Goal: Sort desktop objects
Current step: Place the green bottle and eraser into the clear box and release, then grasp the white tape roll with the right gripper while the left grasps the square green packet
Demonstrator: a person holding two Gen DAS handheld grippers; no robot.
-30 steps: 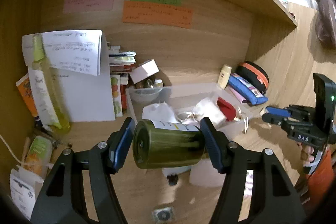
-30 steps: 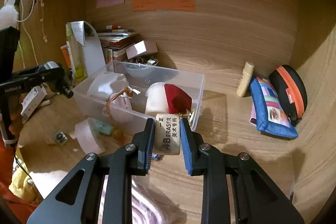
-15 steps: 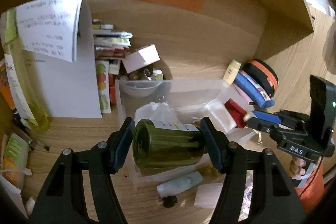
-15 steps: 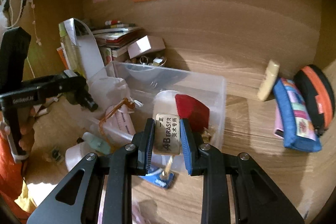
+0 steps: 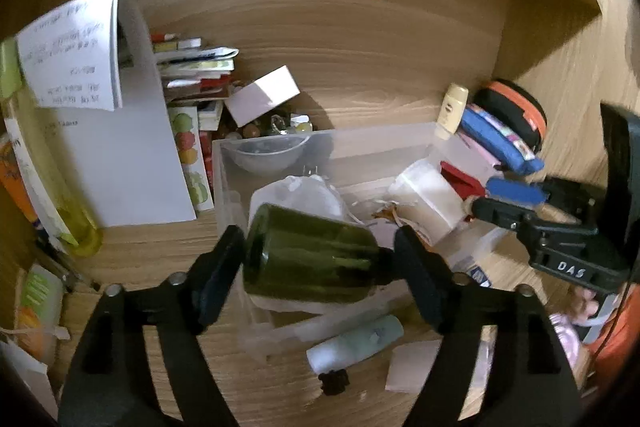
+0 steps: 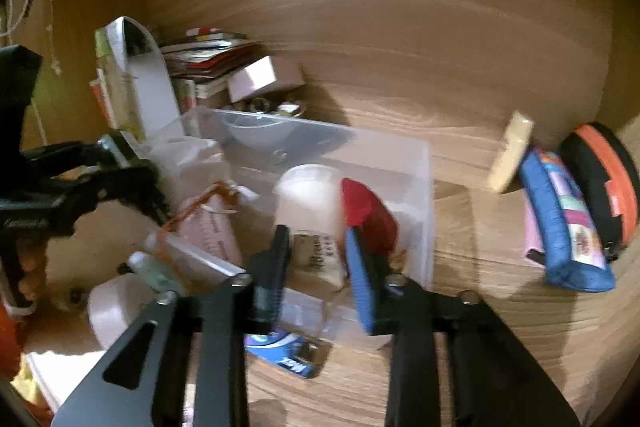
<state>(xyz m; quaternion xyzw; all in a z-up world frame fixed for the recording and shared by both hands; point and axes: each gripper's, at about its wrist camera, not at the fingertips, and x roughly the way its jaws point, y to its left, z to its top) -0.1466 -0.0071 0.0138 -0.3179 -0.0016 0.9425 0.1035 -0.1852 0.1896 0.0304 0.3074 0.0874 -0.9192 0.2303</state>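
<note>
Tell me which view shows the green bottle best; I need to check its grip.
The left wrist view: the green bottle lies sideways between the left gripper fingers, over the clear bin. The right wrist view does not show it clearly.

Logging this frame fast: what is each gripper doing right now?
Left gripper: open, the dark green glass bottle loose between its fingers.
Right gripper: open, the beige rectangular eraser loose between its fingers, over the clear plastic bin.

Storage bin [image 6: 424, 187] mid-desk, book stack [image 6: 208, 55] behind-left, pouches [image 6: 568, 223] right, tube [image 5: 356, 341] in front.
</note>
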